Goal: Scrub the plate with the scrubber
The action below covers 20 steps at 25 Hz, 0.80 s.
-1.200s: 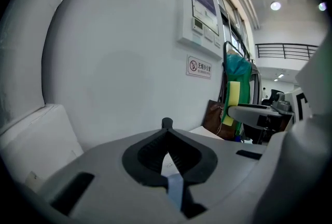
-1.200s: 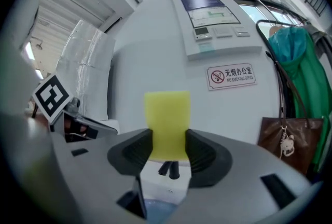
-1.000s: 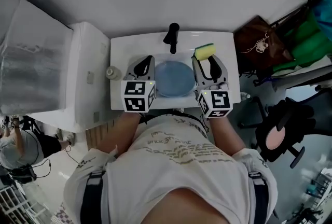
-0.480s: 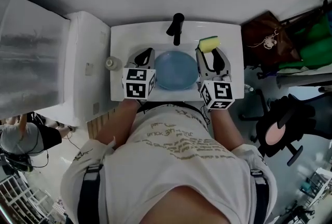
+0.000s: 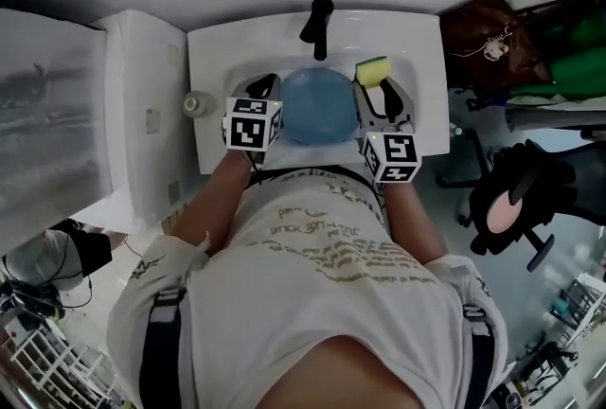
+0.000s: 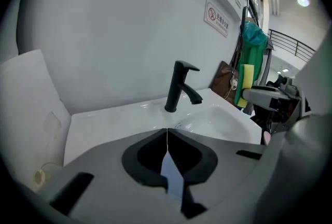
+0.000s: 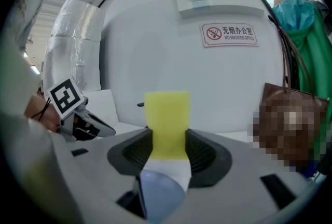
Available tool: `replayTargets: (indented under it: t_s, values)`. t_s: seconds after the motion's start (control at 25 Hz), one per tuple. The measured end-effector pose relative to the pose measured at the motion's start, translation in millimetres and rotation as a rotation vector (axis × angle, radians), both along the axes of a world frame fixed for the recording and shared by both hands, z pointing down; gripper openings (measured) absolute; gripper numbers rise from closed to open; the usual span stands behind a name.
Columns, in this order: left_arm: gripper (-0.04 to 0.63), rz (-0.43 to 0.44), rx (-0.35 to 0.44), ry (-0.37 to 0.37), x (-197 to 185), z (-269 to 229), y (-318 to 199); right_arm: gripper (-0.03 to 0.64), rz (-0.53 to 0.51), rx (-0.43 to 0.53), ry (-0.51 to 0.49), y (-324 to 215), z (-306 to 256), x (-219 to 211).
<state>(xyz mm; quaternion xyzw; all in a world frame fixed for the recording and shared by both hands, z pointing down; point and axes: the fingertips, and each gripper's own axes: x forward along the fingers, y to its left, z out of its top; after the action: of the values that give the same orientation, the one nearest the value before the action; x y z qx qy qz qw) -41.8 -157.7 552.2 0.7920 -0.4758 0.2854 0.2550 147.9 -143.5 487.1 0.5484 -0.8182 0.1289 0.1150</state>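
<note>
A round blue plate (image 5: 317, 109) lies in the white sink (image 5: 421, 57) below the black faucet (image 5: 319, 24). My left gripper (image 5: 269, 81) hangs at the plate's left rim, its jaws shut tip to tip (image 6: 167, 130) with nothing between the pads; a sliver of the plate (image 6: 172, 179) shows through the gap behind them. My right gripper (image 5: 377, 85) is at the plate's right rim, shut on a yellow scrubber sponge (image 5: 373, 70) that stands upright between the pads (image 7: 166, 119). The plate (image 7: 161, 194) shows beneath it.
A small white bottle (image 5: 194, 102) stands on the sink's left ledge. A white cabinet (image 5: 142, 114) adjoins the sink on the left. A brown bag (image 5: 483, 43) hangs at the right, and a black office chair (image 5: 516, 199) stands beyond it.
Both grippers have come down toward the sink on either side of the plate. The sponge stays in the right gripper and the left jaws stay shut.
</note>
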Motion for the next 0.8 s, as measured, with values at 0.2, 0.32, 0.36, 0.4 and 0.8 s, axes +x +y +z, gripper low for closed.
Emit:
replayTargets:
  t_s: [0.2,0.32,0.36,0.4,0.8]
  values:
    - [0.025,-0.019,-0.164,0.027,-8,45,7,0.202,-0.006,-0.050,0.012,4,19,-3]
    - [0.025,-0.041,-0.252,0.047,-13,64,13,0.202,-0.017,-0.070,0.021,7,25,-7]
    - [0.025,-0.050,-0.285,0.067,-13,69,16,0.202,-0.021,-0.076,0.023,8,27,-8]
    - [0.025,-0.057,-0.318,0.090,-13,74,17,0.202,-0.024,-0.081,0.024,8,28,-9]
    - [0.026,-0.108,-0.506,0.128,-24,129,23,0.202,-0.018,-0.086,0.069,6,26,-10]
